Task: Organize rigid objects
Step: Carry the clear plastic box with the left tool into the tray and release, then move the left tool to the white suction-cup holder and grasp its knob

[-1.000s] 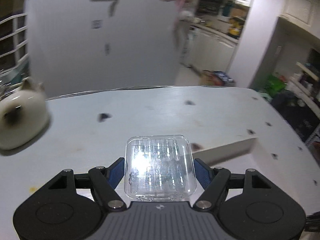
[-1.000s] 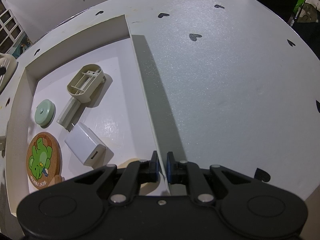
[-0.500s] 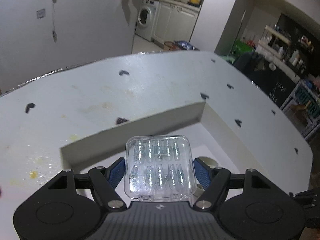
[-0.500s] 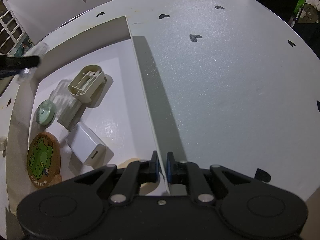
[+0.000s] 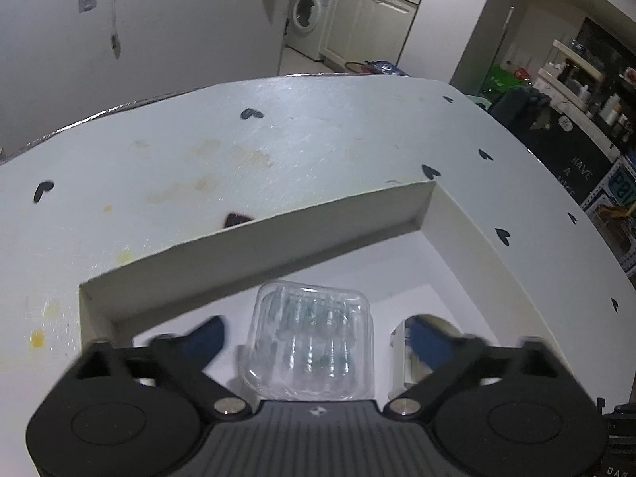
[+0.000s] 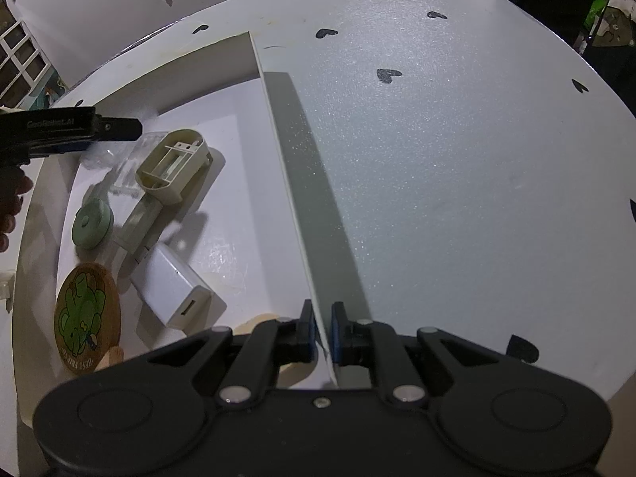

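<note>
A clear plastic case [image 5: 310, 342] lies inside the shallow white box [image 5: 254, 246], between the fingers of my left gripper [image 5: 318, 338]. Its jaws are opening, and the blue pads [image 5: 206, 338] stand clear of the case on both sides. In the right wrist view the case [image 6: 127, 163] rests by the box's far left corner against a beige plastic holder [image 6: 175, 167], with the left gripper [image 6: 115, 137] just above it. My right gripper [image 6: 322, 334] is shut on the box's right wall [image 6: 294, 183].
A green round lid [image 6: 92, 225], a white charger [image 6: 171, 290] and a round coaster with a green frog [image 6: 87, 318] also lie in the box. A person's hand [image 6: 8, 198] shows at the left edge. The white table with black hearts [image 6: 457, 159] spreads to the right.
The left gripper came over the box's far wall, dropped lower and spread its jaws, letting go of the clear case. The right gripper kept still on the wall.
</note>
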Motion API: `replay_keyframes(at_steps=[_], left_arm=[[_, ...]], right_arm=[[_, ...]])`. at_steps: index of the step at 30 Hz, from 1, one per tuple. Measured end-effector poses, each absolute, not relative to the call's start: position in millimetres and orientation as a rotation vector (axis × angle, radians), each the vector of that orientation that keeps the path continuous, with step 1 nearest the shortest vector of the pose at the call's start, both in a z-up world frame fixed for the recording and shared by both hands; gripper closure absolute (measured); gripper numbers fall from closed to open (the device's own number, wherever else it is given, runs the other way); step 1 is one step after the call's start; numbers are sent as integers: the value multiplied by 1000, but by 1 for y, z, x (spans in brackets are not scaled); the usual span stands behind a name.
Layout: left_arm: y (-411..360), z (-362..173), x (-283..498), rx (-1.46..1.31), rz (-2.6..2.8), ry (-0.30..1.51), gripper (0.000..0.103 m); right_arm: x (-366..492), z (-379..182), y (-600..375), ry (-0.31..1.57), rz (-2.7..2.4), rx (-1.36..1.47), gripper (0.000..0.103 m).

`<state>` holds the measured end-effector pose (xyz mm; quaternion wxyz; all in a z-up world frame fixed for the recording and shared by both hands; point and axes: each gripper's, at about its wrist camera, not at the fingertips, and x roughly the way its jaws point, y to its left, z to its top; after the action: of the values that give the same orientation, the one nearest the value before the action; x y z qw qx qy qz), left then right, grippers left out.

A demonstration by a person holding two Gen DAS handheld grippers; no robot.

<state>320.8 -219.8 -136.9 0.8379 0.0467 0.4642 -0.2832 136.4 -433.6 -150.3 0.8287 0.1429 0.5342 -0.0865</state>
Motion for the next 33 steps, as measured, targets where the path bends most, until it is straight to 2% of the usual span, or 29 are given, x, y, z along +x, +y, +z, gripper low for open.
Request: replay_keyframes(at_steps=[16,33], left_arm=[[-204,-115,291,92,-626,986,0],[-176,-65,205,131,-704,810,0]], right_arm=[[139,-151,-434,1138,-179,302,93],[136,-150,-433,1129,-175,299,93]])
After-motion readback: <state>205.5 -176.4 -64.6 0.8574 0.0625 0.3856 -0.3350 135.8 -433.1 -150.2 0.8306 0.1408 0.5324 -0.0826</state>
